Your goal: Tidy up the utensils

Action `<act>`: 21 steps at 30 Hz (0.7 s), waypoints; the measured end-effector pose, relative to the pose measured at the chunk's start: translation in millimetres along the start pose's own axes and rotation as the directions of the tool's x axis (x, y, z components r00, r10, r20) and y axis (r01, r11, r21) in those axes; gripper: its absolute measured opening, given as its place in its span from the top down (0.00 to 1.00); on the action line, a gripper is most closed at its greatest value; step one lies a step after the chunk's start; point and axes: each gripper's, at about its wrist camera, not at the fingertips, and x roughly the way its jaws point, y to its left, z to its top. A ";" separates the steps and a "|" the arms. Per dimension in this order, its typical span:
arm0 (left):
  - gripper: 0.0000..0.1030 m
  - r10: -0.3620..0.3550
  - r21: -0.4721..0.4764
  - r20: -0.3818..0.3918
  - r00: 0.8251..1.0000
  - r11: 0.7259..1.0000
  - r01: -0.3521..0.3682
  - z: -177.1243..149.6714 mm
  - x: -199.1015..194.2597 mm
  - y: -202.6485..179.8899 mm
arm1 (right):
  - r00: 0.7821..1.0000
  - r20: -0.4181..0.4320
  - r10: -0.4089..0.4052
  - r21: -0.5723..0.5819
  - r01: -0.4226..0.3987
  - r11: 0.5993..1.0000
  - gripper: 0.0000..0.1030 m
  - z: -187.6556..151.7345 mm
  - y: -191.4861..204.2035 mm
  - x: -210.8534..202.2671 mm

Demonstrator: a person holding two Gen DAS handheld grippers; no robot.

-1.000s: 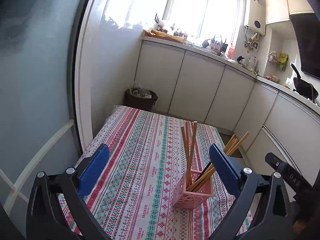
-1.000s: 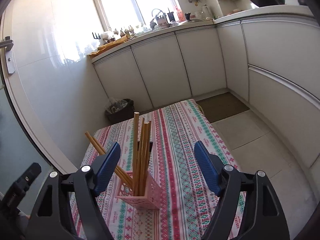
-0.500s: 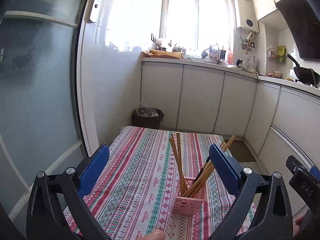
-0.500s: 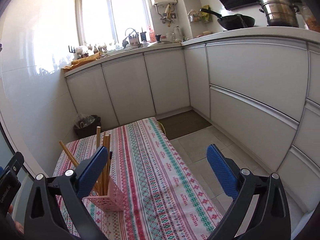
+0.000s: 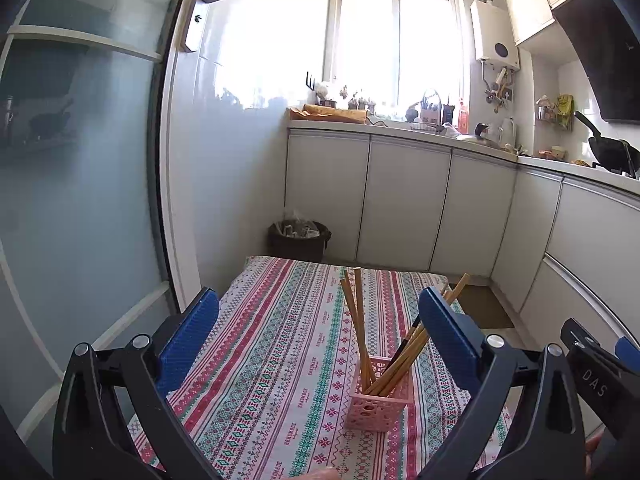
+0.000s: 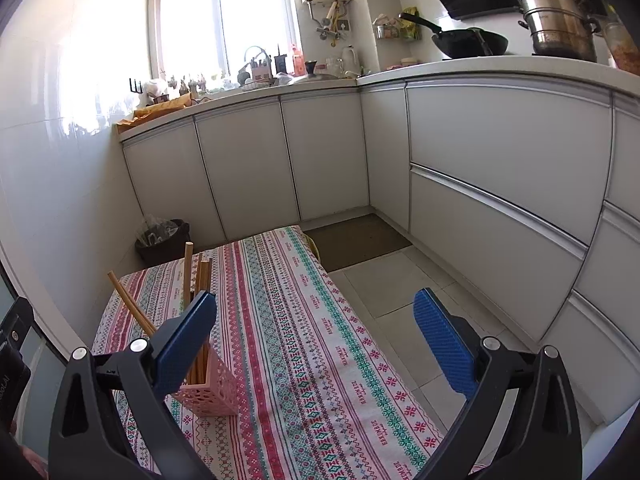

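Note:
A pink perforated basket (image 5: pixel 378 394) stands upright on the patterned tablecloth (image 5: pixel 280 344), holding several wooden chopsticks (image 5: pixel 358 320) that lean apart. It also shows in the right wrist view (image 6: pixel 210 394), with the chopsticks (image 6: pixel 188 272) partly hidden behind the left blue pad. My left gripper (image 5: pixel 318 334) is open and empty, raised behind the basket. My right gripper (image 6: pixel 314 334) is open and empty, held to the right of the basket over the table. The right gripper's body (image 5: pixel 596 376) shows at the left wrist view's right edge.
The small table stands in a narrow kitchen. White cabinets (image 6: pixel 500 168) run along the back and right. A dark waste bin (image 5: pixel 298 240) stands beyond the table's far end. A glass door (image 5: pixel 80 184) is at the left. Tiled floor (image 6: pixel 404 292) lies right of the table.
Both grippers have pulled back and tilted up, so the basket looks smaller and lower. The right gripper has swung to the right, away from the basket. Both stay open.

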 end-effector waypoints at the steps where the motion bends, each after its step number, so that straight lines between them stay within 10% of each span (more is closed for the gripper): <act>1: 0.07 -0.002 -0.001 0.000 1.000 1.000 0.002 0.4 0.0 0.5 | 1.000 0.001 -0.001 0.000 0.001 1.000 0.07 -0.1 0.9 0.2; 21: 0.07 0.021 0.036 -0.023 1.000 0.999 -0.020 -0.2 2.1 -8.8 | 1.000 0.016 0.013 -0.026 -0.013 1.000 0.07 -0.8 8.6 -8.9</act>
